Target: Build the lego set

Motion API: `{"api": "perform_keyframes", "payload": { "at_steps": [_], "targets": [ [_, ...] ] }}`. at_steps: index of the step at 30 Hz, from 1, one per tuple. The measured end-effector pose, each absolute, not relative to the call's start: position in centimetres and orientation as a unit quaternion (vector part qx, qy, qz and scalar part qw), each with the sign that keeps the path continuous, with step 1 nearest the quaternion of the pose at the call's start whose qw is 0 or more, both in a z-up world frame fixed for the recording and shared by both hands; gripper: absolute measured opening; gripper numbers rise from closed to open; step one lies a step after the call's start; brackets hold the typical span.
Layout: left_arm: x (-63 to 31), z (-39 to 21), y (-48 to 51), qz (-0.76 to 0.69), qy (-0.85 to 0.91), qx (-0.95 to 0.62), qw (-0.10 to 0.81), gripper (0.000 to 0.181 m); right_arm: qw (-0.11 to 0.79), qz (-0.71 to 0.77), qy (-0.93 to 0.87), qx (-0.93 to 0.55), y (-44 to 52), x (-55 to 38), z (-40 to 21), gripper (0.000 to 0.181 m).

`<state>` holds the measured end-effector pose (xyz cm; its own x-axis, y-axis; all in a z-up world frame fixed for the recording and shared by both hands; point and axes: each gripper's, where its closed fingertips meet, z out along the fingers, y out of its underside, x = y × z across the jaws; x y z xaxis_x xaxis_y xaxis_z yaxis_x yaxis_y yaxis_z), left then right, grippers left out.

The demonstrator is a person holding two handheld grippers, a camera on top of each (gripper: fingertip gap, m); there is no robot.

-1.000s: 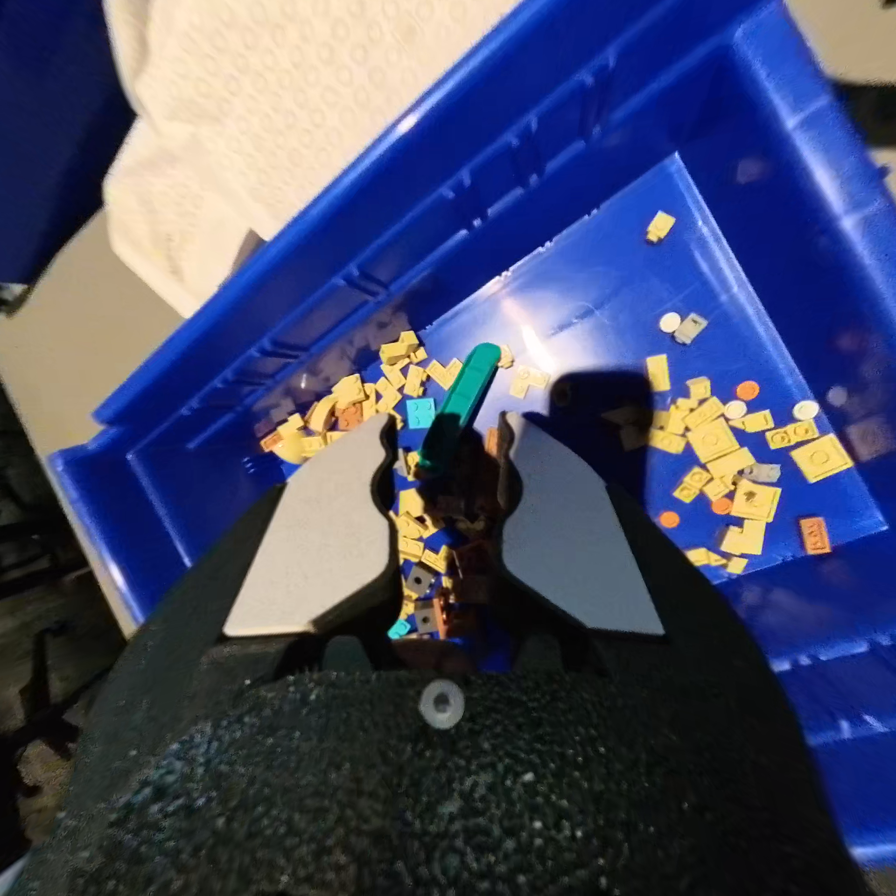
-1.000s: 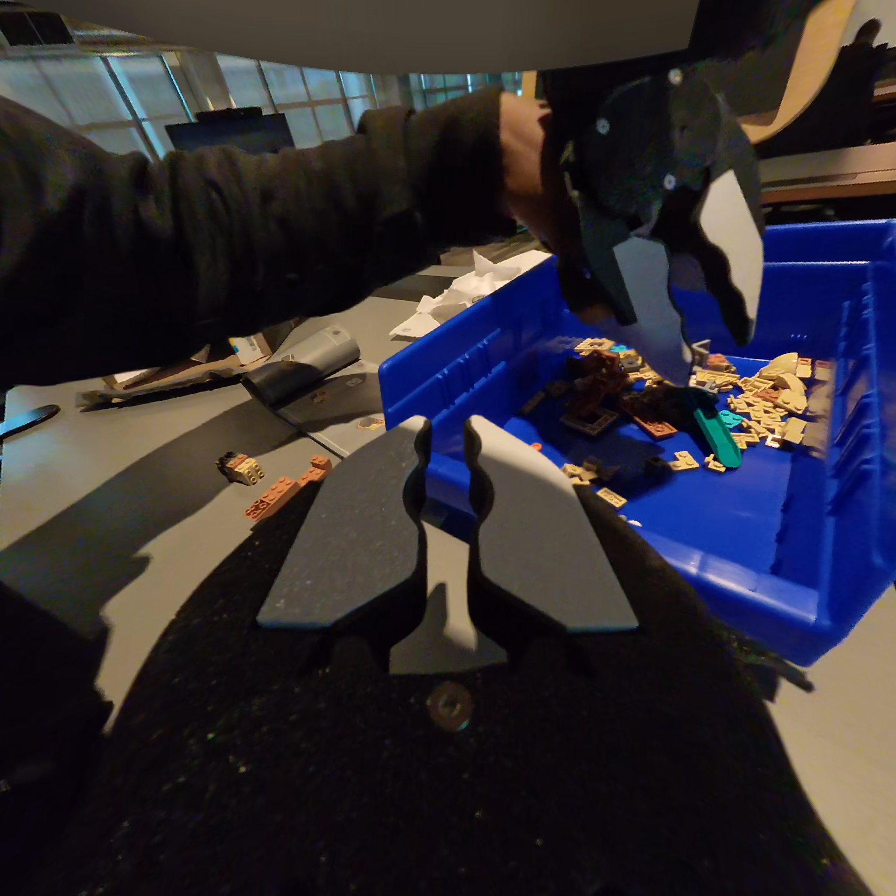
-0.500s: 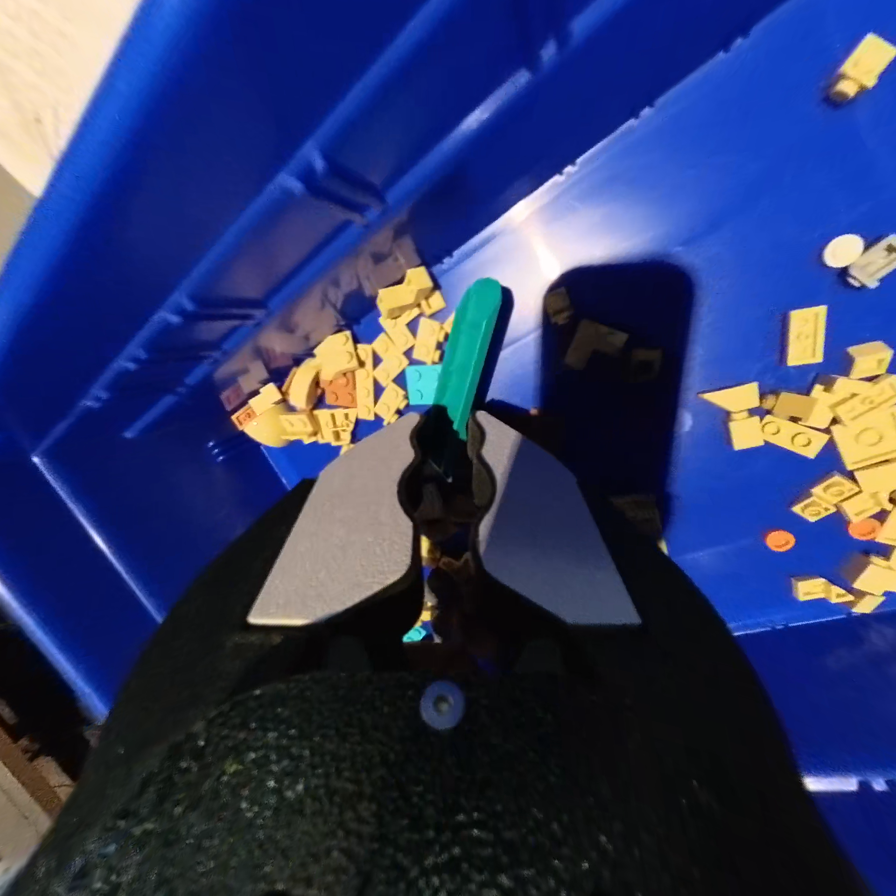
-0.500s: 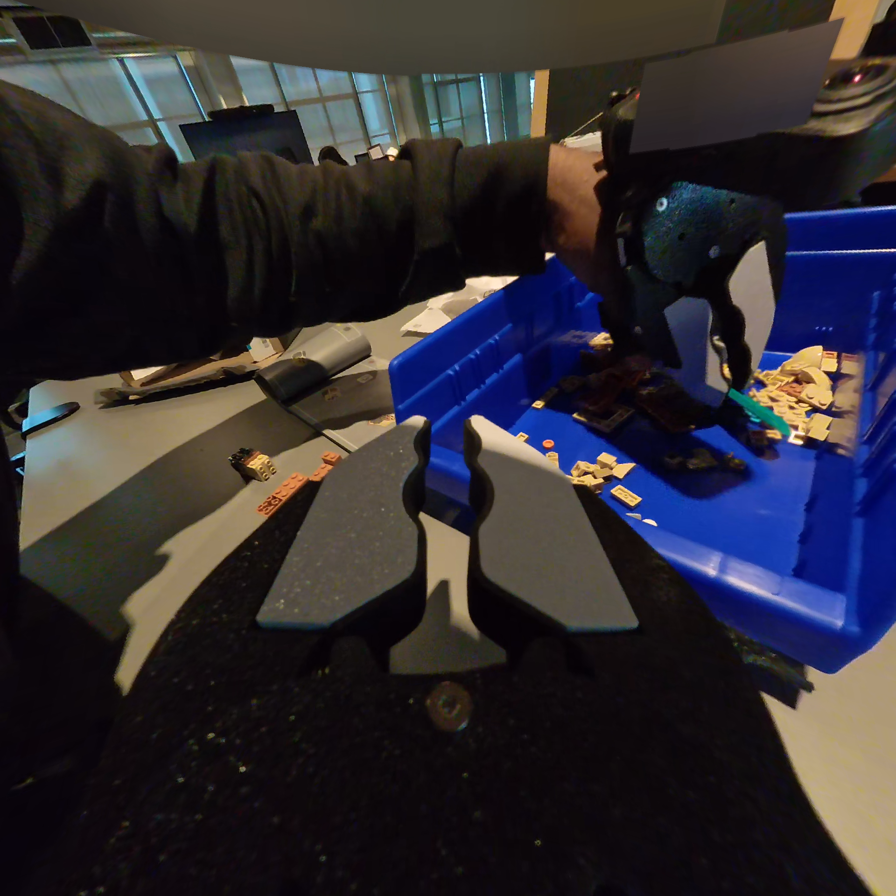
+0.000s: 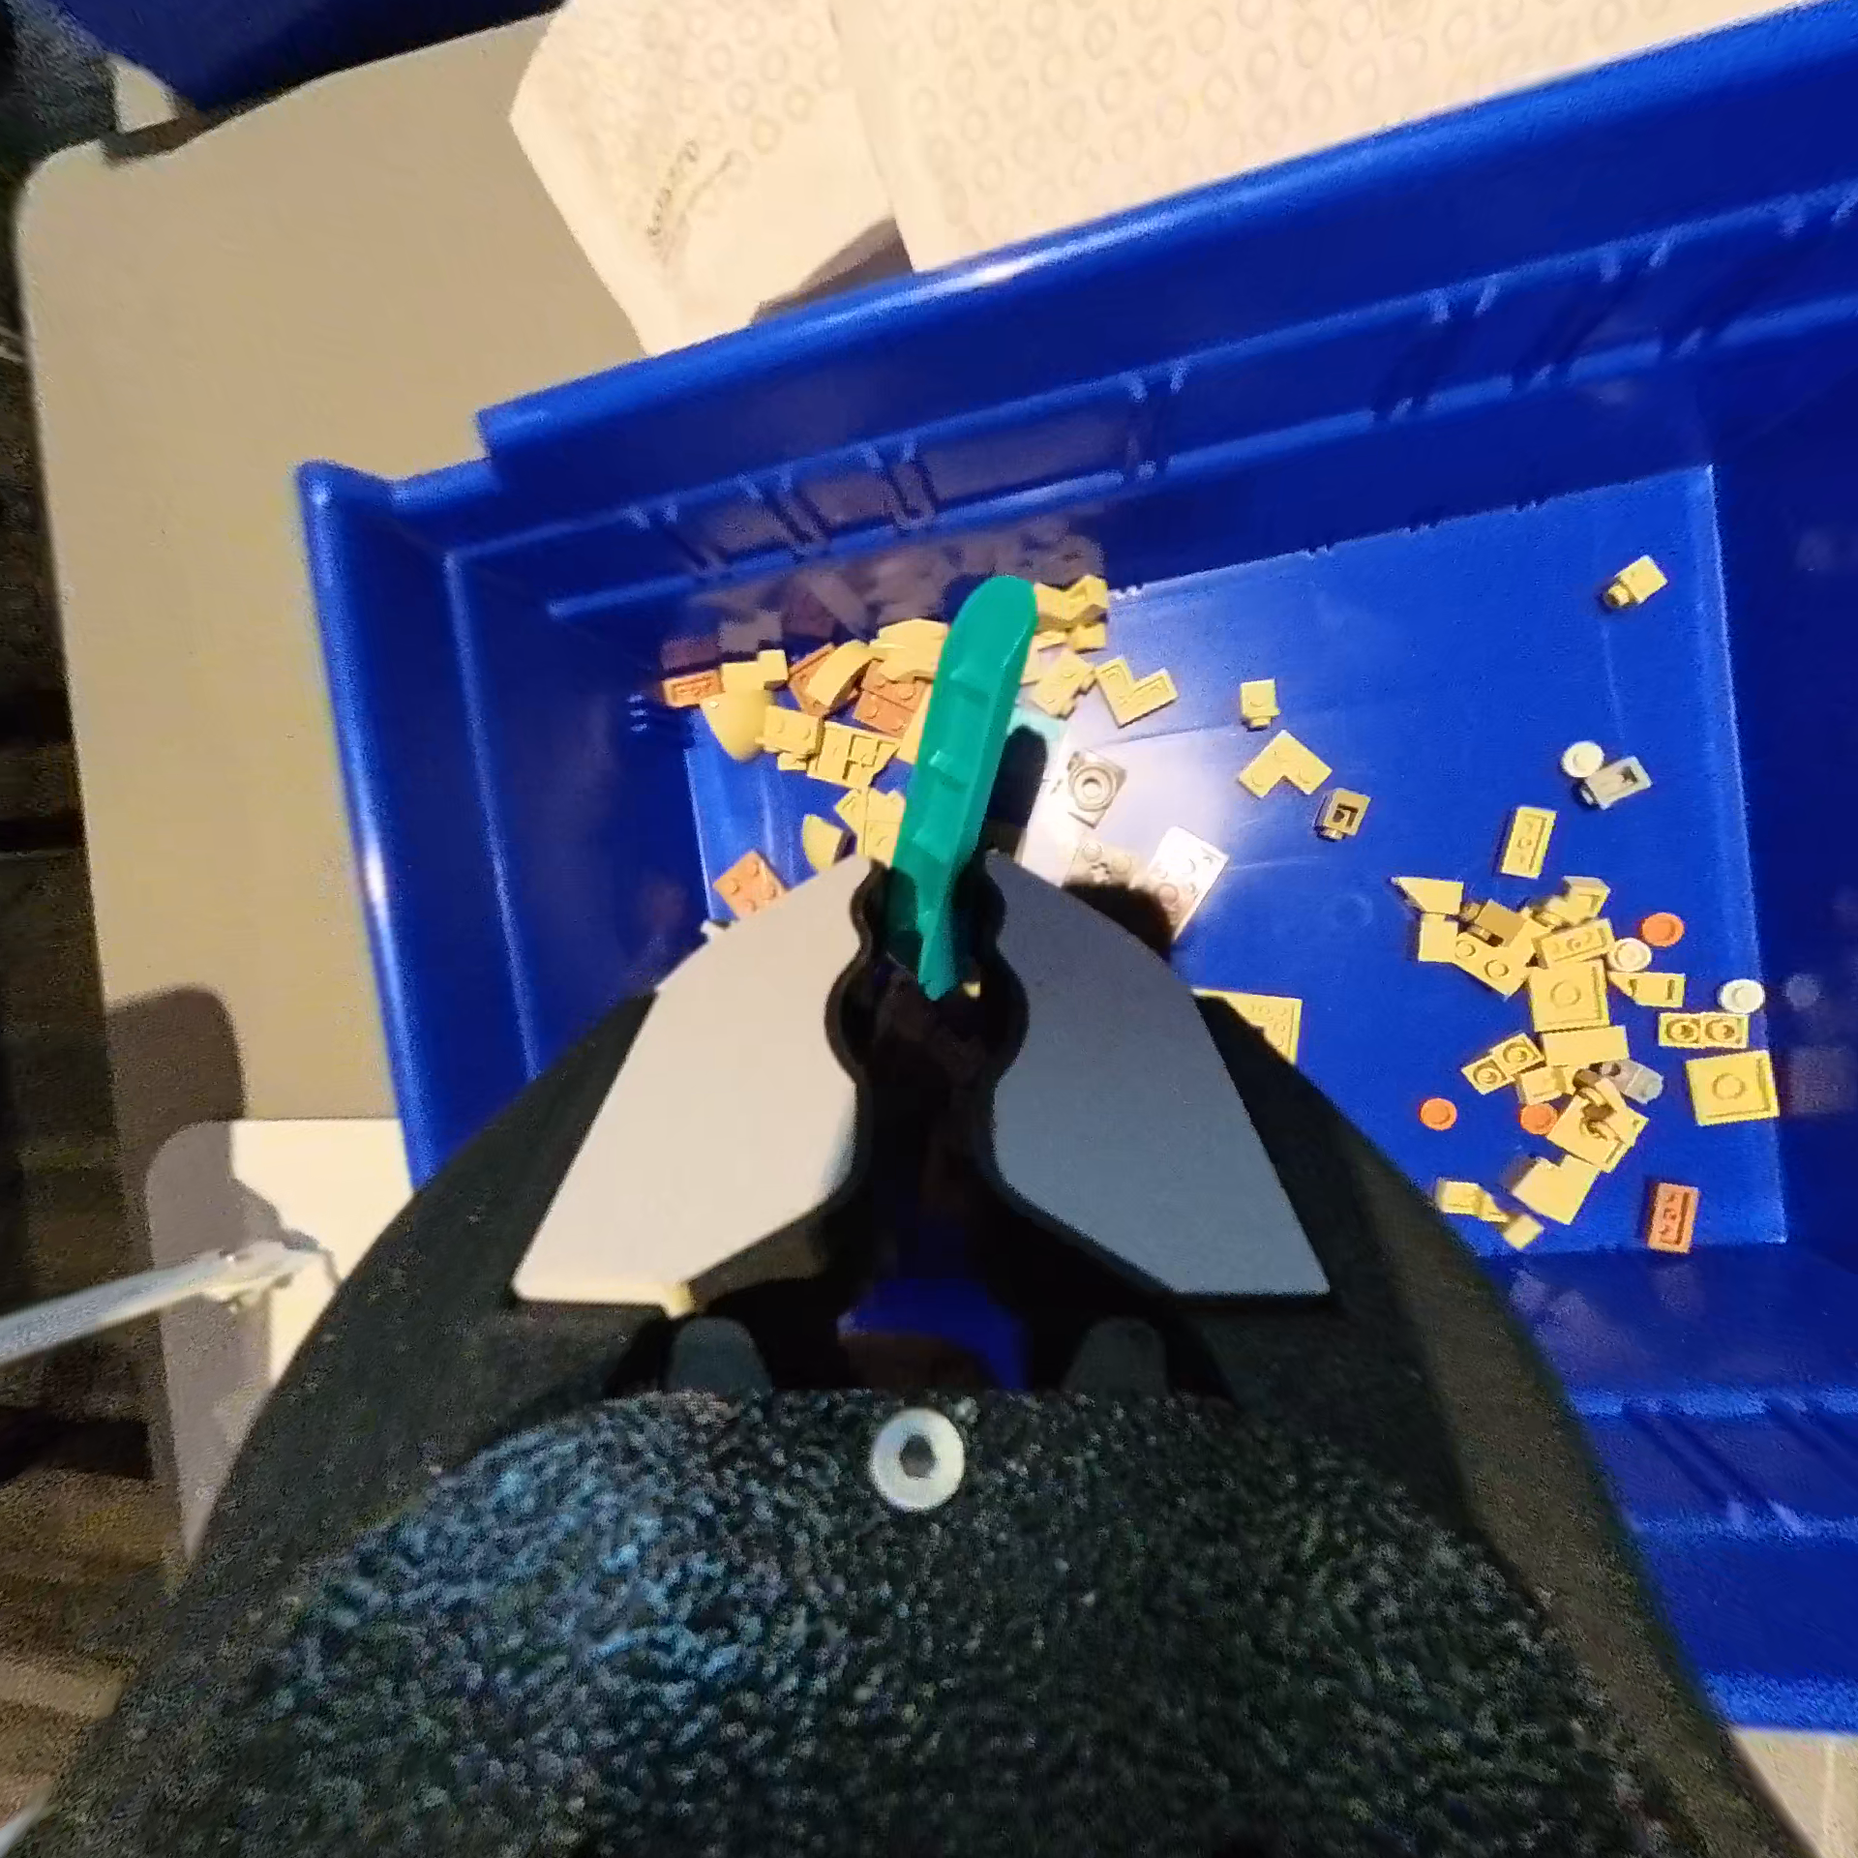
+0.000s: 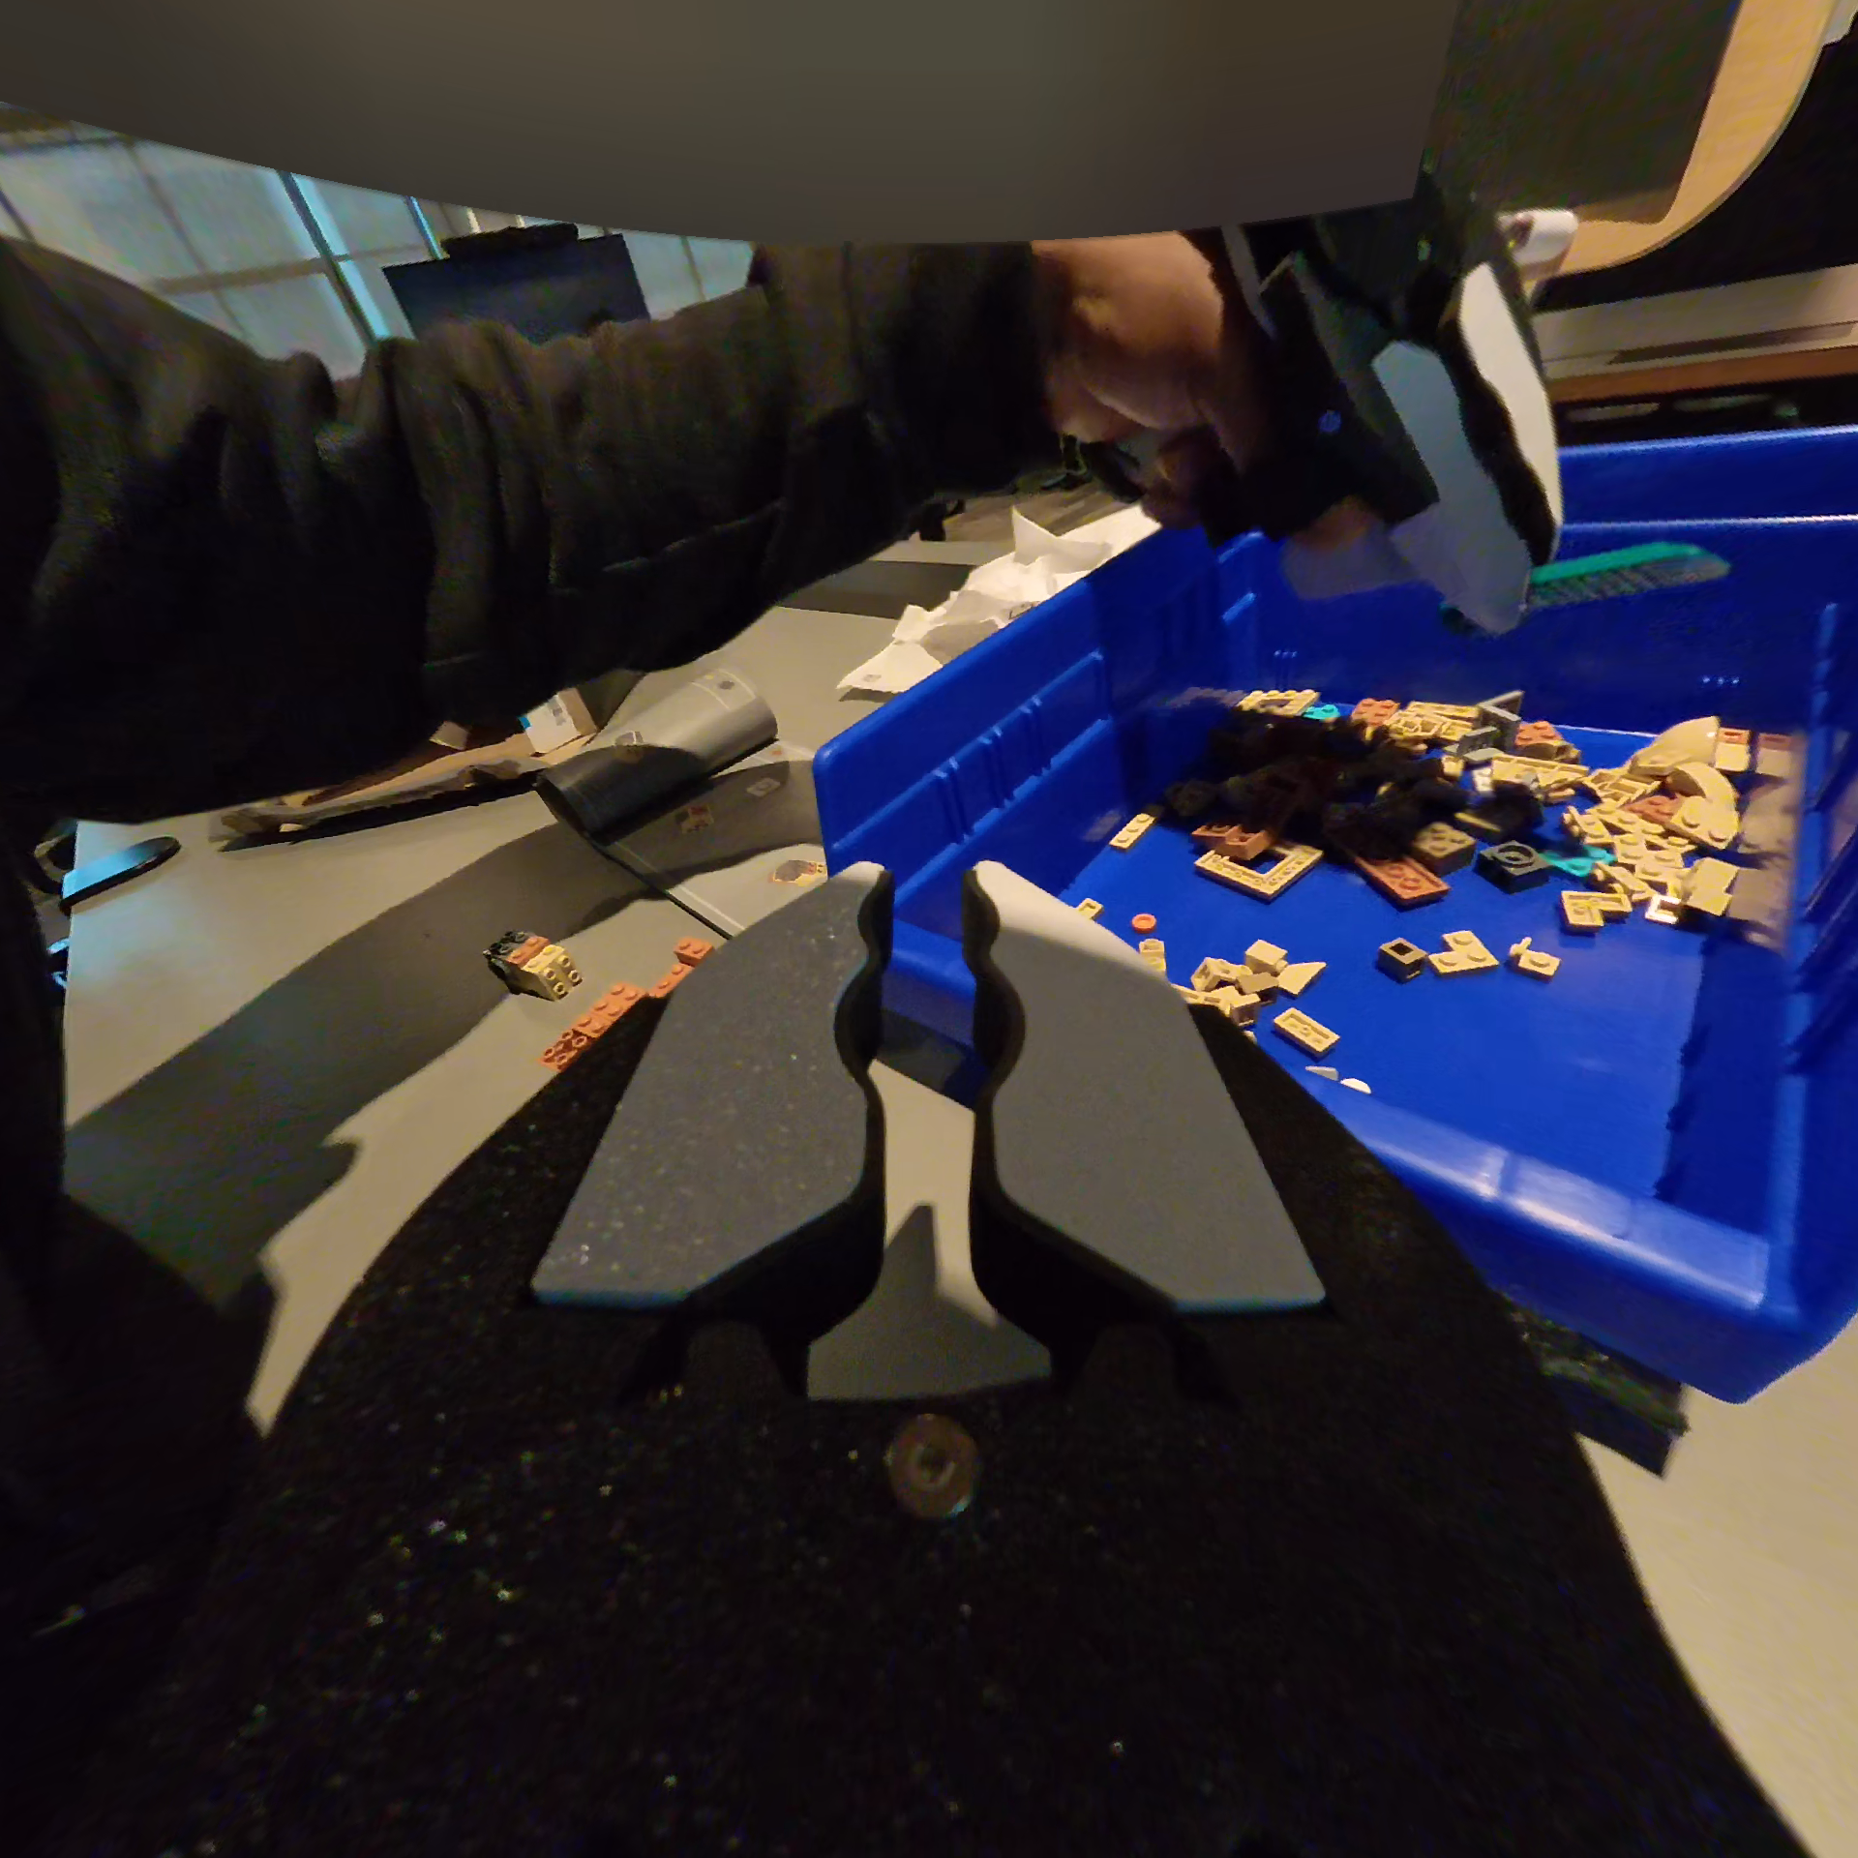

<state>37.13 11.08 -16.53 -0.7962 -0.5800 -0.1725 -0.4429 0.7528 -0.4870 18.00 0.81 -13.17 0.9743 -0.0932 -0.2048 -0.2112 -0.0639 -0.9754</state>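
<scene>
Farthest left in the right wrist view, the grey bench (image 6: 261, 965) carries a small tan-and-black lego build (image 6: 531, 963), and just right of it a row of orange-brown bricks (image 6: 608, 1010) runs up to the edge of the right gripper (image 6: 925, 910). Behind them lie a flat dark booklet (image 6: 664, 749) and some crumpled white paper (image 6: 990, 603). The right gripper hangs over the bench just beside the near left corner of the blue bin (image 6: 1458, 1257); its jaws stand a narrow gap apart with nothing between them. Above it a dark sleeve (image 6: 503, 483) reaches across from the left, and the hand (image 6: 1146, 372) at its end holds the left gripper (image 5: 930, 885) up over the bin. That gripper is clamped on the near end of a long green lego piece (image 5: 965, 754), which is lifted clear of the bin floor and points away toward the far wall. In the left wrist view, a pile of tan pieces (image 5: 855, 714) with a few orange-brown ones lies under the green piece in the far left corner of the bin. A few grey plates (image 5: 1136, 845) sit just right of the fingers, and a second scatter of tan plates (image 5: 1568, 1015) with small orange rounds lies farther right. Patterned white paper (image 5: 1106, 131) lies on the bench beyond the bin's far rim.
</scene>
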Motion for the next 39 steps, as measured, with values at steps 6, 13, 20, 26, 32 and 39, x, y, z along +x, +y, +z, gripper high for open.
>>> {"api": "perform_keyframes", "payload": {
  "at_steps": [6,13,20,26,32,39],
  "targets": [
    [36.5,-13.4,11.7,-0.321,0.871,-0.348,0.132,0.015,0.677,0.046,0.104,-0.727,0.8,17.9,-13.1,0.011],
    [36.0,-13.4,12.8,-0.335,0.857,-0.373,0.118,0.015,0.675,0.048,0.1,-0.73,0.9,17.6,-13.2,0.011],
    [35.8,-15.0,11.6,-0.298,0.879,-0.356,0.111,0.016,0.672,0.05,0.101,-0.732,1.0,17.6,-13.3,0.012],
    [34.7,-17.9,11.0,-0.186,0.925,-0.312,0.114,0.016,0.671,0.053,0.1,-0.732,1.0,17.6,-13.4,0.012],
    [33.8,-18.8,9.9,-0.133,0.946,-0.273,0.115,0.016,0.671,0.054,0.1,-0.733,1.0,17.5,-13.4,0.012],
    [33.9,-21.2,8.6,-0.107,0.95,-0.276,0.099,0.016,0.669,0.055,0.099,-0.735,1.0,17.5,-13.5,0.012]
  ]
}}
